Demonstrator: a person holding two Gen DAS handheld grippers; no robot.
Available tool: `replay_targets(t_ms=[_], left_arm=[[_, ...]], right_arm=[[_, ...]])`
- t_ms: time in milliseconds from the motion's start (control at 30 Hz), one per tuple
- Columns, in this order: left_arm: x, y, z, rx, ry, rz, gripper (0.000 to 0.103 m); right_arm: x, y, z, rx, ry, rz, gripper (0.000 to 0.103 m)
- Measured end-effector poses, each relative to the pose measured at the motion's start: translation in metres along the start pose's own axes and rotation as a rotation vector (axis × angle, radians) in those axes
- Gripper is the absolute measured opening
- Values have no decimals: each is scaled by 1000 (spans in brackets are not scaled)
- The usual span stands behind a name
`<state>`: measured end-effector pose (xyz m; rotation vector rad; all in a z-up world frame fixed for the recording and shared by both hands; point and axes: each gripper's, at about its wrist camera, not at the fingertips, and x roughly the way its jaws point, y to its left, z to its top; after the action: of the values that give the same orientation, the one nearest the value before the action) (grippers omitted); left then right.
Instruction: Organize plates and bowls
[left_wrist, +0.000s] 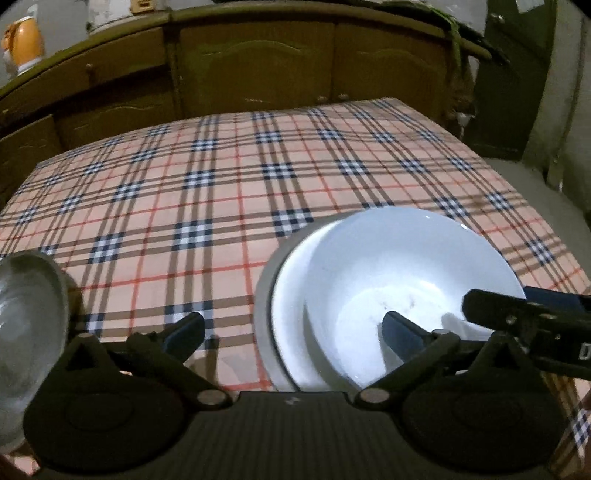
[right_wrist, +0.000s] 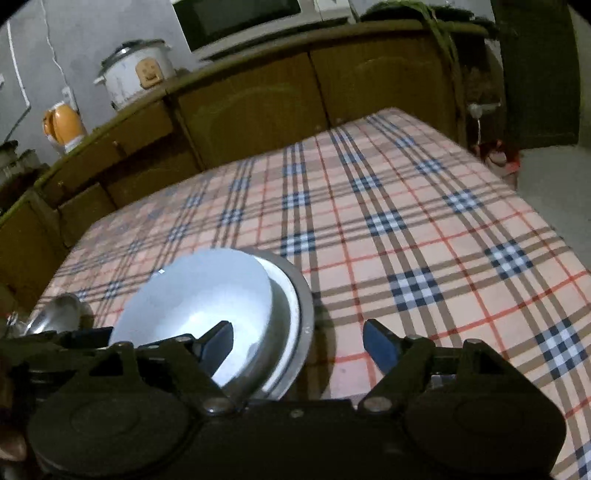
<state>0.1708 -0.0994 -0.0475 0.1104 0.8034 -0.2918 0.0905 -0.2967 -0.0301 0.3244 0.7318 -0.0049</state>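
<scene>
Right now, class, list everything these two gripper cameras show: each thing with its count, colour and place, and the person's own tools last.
white bowl: one, white, top of the stack, near table edge
white plate: one, white, under the bowl
metal plate: one, grey, bottom of the stack
metal bowl: one, silver, near left of the table
tablecloth: one, pink plaid, covering the table
cabinets: brown, behind the table
rice cooker: one, white, on the cabinets
kettle: one, orange, on the cabinets
microwave: one, white, on the cabinets
left gripper: open, beside the stack
right gripper: open, straddling the stack's rim
</scene>
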Motion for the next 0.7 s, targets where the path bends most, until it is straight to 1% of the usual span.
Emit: replay_targets(t_ms=[67,167,300,433,467,500,533,567,600,633,700], left_arm=[[5,-1,-1,8,10,7,103],[8,3,-2,-3,-1,-21,103],[12,9,-1,-34,-9,-57,103],[14,11,-1,-52,-30,-69,103],[15,13,0,-65,-25,-79,103],[17,14,0,-78,-21,-95,101],[17,13,2,-81,-22,-113,98],[15,11,2,-75,-27,-136,86],[12,8,3,-56,-34,-151,77],[10,4,5,-38,-36,-137,76],[10,3,6,-46,-28,-134,76]], right_arm=[[5,-5,-1,34,15,27,92],[13,-9,-2,48,42,27,92],[23,-17,-4,118,79,88,91],[28,-18,-3,140,67,104,91],[28,-19,-3,151,67,115,84],[30,-20,-2,175,74,154,75],[32,-21,-2,198,90,196,49],[34,-18,-2,197,99,200,46],[32,-15,-2,183,88,188,46],[32,-14,-1,184,88,183,46],[32,-14,-2,202,89,177,45]])
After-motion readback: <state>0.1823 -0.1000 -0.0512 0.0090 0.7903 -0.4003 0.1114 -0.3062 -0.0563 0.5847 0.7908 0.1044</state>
